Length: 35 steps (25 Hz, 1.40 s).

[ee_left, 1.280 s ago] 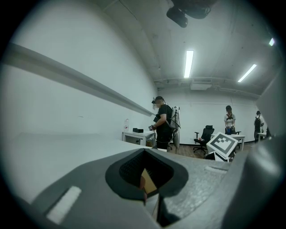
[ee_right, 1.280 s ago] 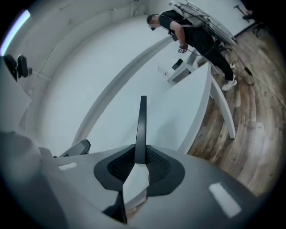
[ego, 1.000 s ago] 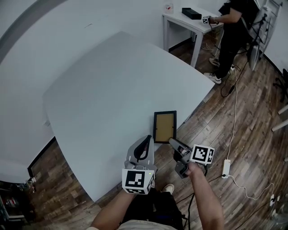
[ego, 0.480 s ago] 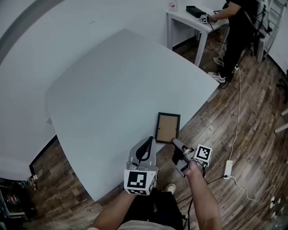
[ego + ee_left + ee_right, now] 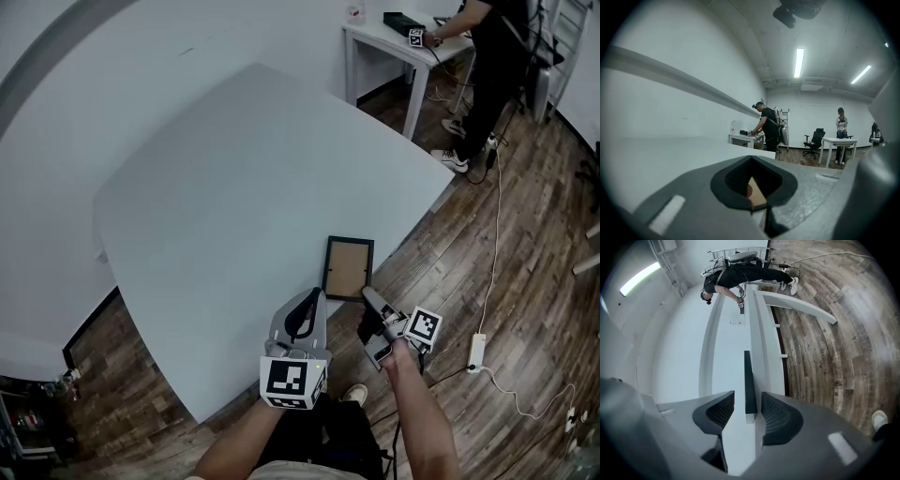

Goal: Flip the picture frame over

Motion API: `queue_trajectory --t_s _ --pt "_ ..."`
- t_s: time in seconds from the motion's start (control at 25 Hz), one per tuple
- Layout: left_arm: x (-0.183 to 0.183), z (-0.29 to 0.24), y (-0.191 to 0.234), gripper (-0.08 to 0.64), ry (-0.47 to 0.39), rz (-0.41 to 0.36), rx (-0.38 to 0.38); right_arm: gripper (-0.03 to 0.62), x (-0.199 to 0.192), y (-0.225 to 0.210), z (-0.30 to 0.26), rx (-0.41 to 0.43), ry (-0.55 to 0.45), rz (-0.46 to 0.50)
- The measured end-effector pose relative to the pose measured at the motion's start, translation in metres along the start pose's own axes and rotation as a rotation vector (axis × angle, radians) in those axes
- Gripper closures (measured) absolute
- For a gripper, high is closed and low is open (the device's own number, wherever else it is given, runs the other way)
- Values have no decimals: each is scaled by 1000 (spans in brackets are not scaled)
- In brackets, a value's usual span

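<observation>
One bad push from the right gripper [image 5: 748, 397], open around the black-rimmed brown picture frame [image 5: 349, 267], could knock it off the white counter [image 5: 234, 187]; left gripper [image 5: 309, 296] clenched.

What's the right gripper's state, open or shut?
Open. The right gripper has jaws apart; the picture frame edge sits between them, gaps both sides.

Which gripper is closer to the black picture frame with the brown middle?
Right. The right gripper holds its open jaws astride the near edge of the black, brown-centred picture frame. The left gripper, jaws shut, sits just short of its near left corner.
</observation>
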State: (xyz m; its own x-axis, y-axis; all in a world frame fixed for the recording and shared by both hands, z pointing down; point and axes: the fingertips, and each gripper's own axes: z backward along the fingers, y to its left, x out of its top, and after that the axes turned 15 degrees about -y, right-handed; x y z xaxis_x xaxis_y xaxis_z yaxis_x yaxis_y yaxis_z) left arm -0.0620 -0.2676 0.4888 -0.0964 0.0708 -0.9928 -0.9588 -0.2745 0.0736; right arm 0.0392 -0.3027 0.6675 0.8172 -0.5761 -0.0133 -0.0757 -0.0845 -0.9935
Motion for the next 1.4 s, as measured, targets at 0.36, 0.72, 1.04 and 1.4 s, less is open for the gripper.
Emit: queue_trajectory --t_s 0.36,0.72,1.04,1.4 --pt "9 -6 3 560 -17 -8 -1 373 23 16 11 -30 -27 171" --pt "24 -8 -4 560 -36 -20 -16 362 35 30 19 -5 -21 269" --pt "30 -4 -8 560 -40 -36 -24 319 25 19 12 -26 -38 266" --pt "33 -3 0 560 -49 -33 -21 287 42 22 26 -111 -114 546"
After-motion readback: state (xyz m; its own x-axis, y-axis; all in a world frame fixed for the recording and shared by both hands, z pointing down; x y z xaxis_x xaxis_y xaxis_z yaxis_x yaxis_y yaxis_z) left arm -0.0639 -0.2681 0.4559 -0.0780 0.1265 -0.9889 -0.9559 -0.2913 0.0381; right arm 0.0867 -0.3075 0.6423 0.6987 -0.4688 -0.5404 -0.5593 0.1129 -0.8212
